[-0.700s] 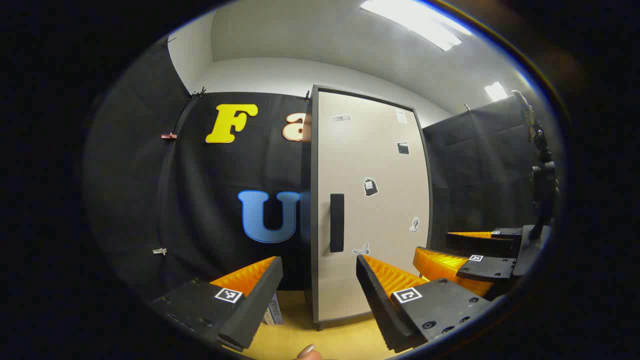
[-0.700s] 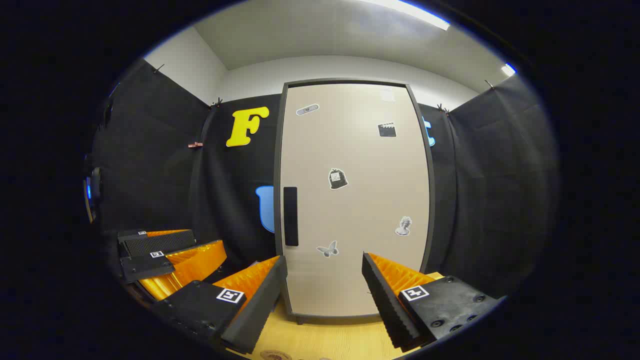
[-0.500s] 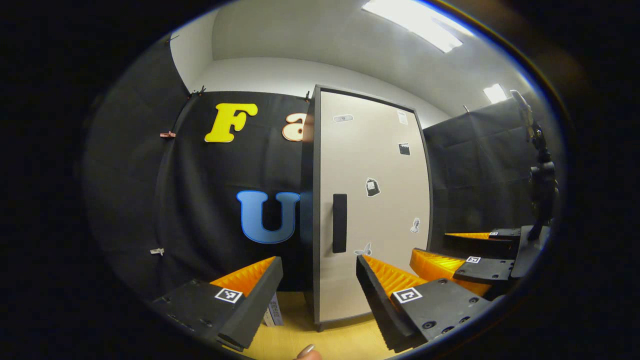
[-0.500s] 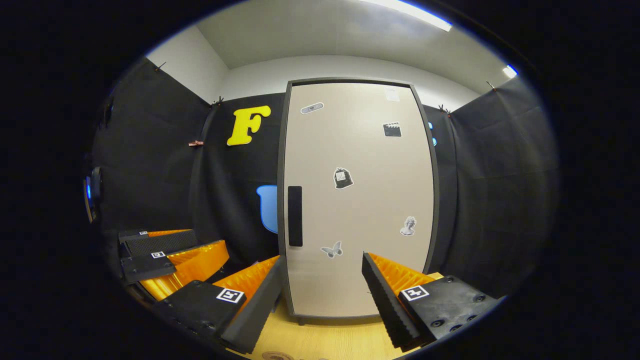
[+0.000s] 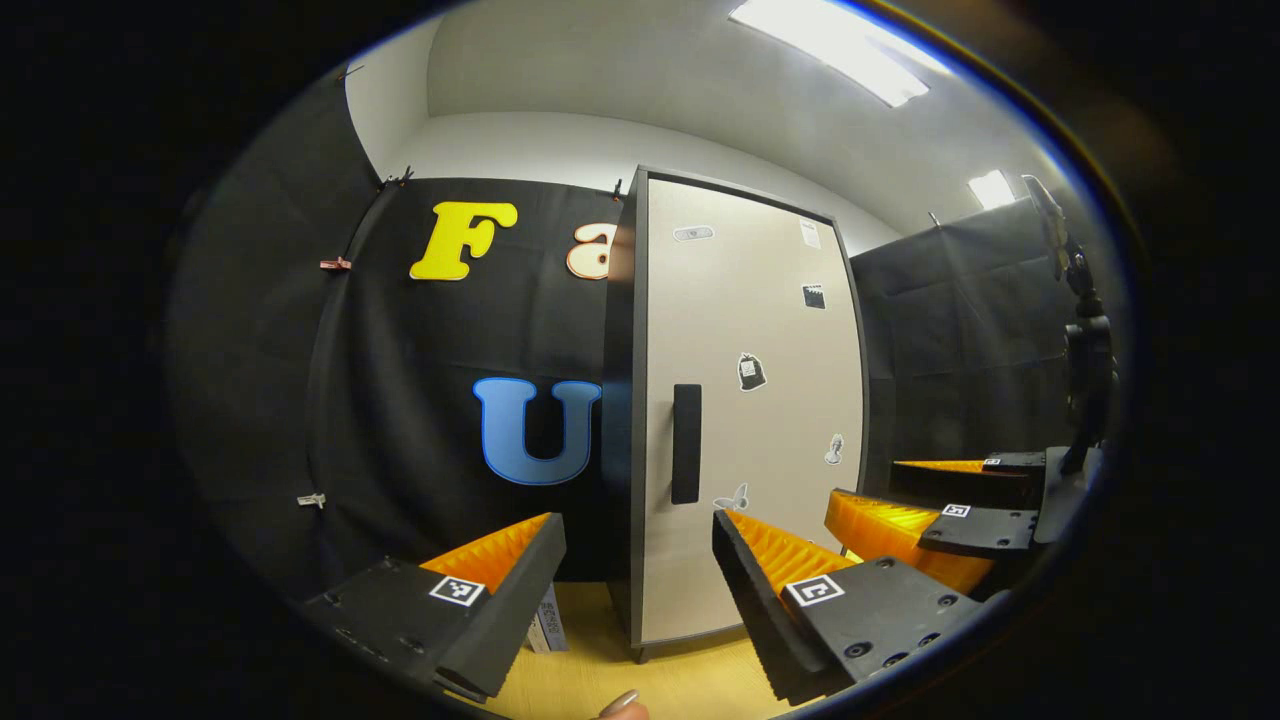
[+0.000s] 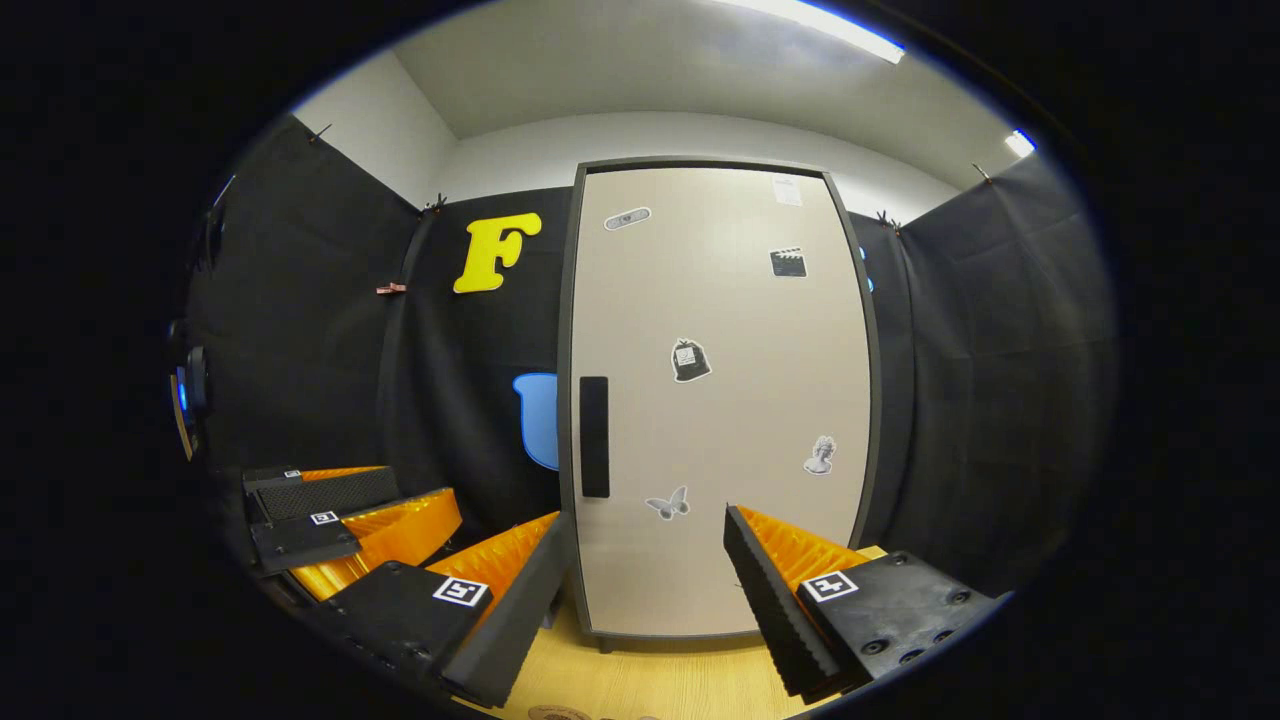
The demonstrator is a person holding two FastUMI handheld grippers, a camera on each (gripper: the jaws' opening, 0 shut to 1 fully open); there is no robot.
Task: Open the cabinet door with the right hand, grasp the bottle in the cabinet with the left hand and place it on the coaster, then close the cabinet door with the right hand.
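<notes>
The right gripper (image 6: 648, 560) is spread wide and empty, and over the last moments it has drifted slightly closer to the shut cabinet door (image 6: 720, 400), whose dark handle (image 6: 594, 436) sits on its left edge. Opening hasn't begun. The left gripper (image 5: 638, 560), also wide and empty, waits just beside it. The bottle is presumably behind the door. A small box (image 5: 546, 620) stands on the wooden table (image 6: 660, 680), left of the cabinet.

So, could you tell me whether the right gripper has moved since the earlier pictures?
Yes, slightly: in the right gripper view the beige cabinet door's black handle has drifted rightward against the right gripper, suggesting it eased leftward.
</notes>
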